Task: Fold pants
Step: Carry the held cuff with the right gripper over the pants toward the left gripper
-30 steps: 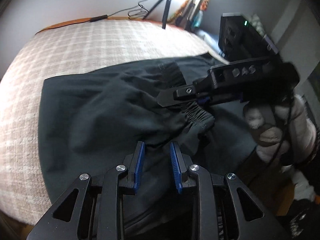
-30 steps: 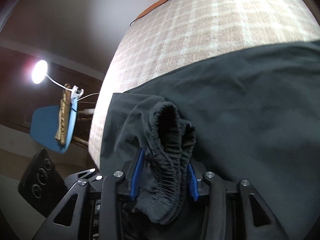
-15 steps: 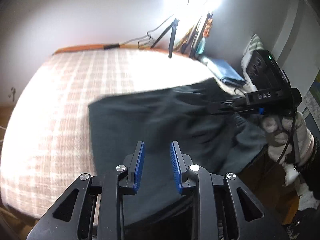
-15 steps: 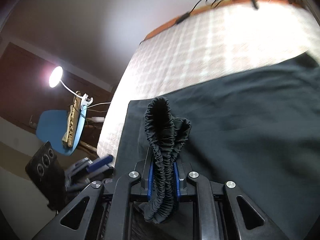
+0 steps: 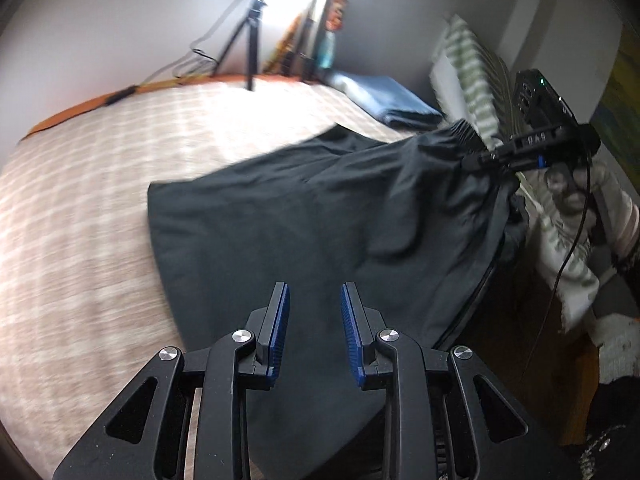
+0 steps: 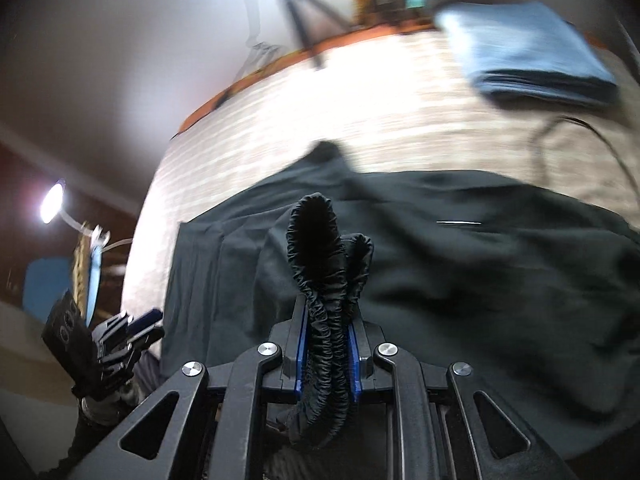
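Now | right gripper [image 6: 327, 354] clamped on gathered elastic waistband [image 6: 320, 264] of dark grey fabric pants [image 5: 304, 216] | left gripper [image 5: 312, 320] jaws apart, holding nothing, above pants | pants spread over beige checked bed [image 5: 88, 184], waistband lifted at 2 o'clock | folded blue cloth [image 5: 384, 98] at 1 o'clock

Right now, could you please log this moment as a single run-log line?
task: fold pants | right gripper: shut on waistband, lifted | left gripper: open, empty, over black pants | surface: checked bedspread
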`<action>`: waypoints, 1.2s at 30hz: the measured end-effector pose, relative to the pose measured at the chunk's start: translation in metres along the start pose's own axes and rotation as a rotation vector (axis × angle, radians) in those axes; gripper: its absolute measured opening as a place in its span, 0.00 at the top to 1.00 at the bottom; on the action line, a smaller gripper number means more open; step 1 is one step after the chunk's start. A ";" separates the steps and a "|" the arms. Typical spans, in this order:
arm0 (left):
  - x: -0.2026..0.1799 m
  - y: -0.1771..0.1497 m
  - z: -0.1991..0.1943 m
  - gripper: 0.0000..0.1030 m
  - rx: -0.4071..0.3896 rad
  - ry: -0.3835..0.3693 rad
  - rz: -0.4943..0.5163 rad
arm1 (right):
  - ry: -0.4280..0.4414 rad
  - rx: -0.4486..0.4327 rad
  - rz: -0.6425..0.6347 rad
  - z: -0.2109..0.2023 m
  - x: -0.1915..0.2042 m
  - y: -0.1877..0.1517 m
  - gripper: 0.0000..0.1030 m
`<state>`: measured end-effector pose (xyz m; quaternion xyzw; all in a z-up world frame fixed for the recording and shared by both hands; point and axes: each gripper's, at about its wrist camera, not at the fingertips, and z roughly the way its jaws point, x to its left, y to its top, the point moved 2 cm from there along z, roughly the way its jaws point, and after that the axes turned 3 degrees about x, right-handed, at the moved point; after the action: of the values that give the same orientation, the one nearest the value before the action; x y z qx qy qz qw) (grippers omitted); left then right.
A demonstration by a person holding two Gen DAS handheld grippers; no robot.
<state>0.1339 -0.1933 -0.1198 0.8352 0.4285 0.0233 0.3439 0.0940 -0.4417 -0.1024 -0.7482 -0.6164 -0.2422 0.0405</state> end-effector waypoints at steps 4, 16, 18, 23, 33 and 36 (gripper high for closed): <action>-0.010 0.004 0.016 0.76 0.021 -0.020 0.006 | -0.041 -0.018 0.043 -0.016 -0.040 0.001 0.85; -0.017 -0.004 0.043 0.76 0.091 0.004 0.028 | -0.079 -0.041 0.080 -0.025 -0.087 0.000 0.85; -0.017 -0.005 0.043 0.76 0.090 0.008 0.026 | -0.086 -0.044 0.076 -0.026 -0.088 0.000 0.85; -0.012 -0.002 0.033 0.62 0.057 0.032 0.001 | -0.102 -0.075 0.066 -0.040 -0.095 0.000 0.85; -0.005 -0.006 0.021 0.53 0.031 0.001 -0.101 | -0.216 -0.099 0.106 -0.066 -0.134 0.000 0.85; -0.009 -0.011 0.025 0.53 0.042 -0.001 -0.105 | -0.249 -0.091 0.113 -0.066 -0.147 0.003 0.85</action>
<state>0.1292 -0.2092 -0.1428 0.8186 0.4719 -0.0040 0.3274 0.0579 -0.5985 -0.1045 -0.8070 -0.5619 -0.1725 -0.0568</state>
